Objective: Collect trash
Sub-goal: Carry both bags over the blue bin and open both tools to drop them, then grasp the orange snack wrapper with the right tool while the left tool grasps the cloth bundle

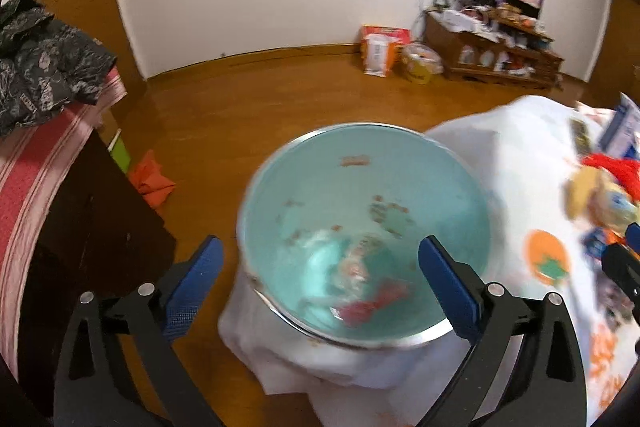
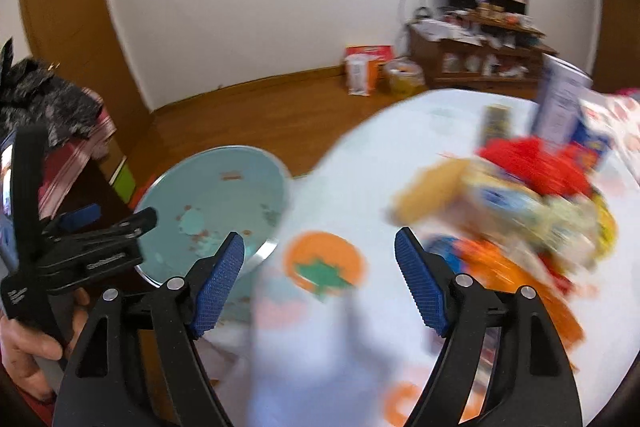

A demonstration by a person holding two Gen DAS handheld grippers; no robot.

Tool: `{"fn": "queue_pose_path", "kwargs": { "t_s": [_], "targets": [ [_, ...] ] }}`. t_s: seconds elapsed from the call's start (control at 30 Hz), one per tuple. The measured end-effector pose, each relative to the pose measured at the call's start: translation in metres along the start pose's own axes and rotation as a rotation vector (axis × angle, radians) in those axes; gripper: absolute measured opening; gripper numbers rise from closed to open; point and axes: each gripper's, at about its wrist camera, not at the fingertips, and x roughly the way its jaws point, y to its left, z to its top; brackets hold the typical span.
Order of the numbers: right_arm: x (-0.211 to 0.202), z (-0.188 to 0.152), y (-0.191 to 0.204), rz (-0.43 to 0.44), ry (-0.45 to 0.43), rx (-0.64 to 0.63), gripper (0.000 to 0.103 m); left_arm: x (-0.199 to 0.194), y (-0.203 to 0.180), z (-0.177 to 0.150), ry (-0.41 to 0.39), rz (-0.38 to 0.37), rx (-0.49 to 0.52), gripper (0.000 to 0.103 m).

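We hold the left gripper [image 1: 320,267] with its jaws spread wide above the light blue bin [image 1: 362,227]; nothing lies between the blue pads [image 1: 196,279] and they touch nothing. The bin stands upright, its round mouth facing up toward the camera, its long axis vertical, at the table's 9 o'clock edge. Blurred scraps, one red [image 1: 376,303], lie at the bin's bottom; we cannot identify them. We hold the right gripper [image 2: 320,279] with its jaws well apart over the white tablecloth [image 2: 348,187], above an orange printed motif [image 2: 324,263]; its pads grip nothing. In the right wrist view the trash pile [image 2: 520,195] sits at 2 o'clock from the right gripper, a heap of wrappers and cartons too blurred to give any long axis. The bin appears at 10 o'clock, with the left gripper and the hand [image 2: 28,343] bearing it at 8 o'clock.
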Motion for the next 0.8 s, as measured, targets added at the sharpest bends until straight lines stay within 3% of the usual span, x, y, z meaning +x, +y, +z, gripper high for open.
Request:
{"fn": "queue_pose_path", "kwargs": {
  "t_s": [0.17, 0.43, 0.63, 0.8],
  "targets": [
    [-0.033, -0.019, -0.052, -0.066, -0.014, 0.088, 0.076, -0.026, -0.053, -0.019, -0.024, -0.052, 0.104, 0.096],
    [-0.071, -0.057, -0.121, -0.169, -0.018, 0.178, 0.073, -0.045, -0.136, -0.054, 0.01, -0.168, 0.251, 0.096],
    [-0.07, -0.074, -0.151, -0.181, 0.02, 0.205, 0.07, -0.051, -0.165, -0.07, 0.038, -0.209, 0.296, 0.096],
    [-0.059, -0.064, -0.146, -0.168, 0.026, 0.123, 0.069, -0.054, -0.172, -0.074, 0.044, -0.202, 0.312, 0.096]
  ]
}}
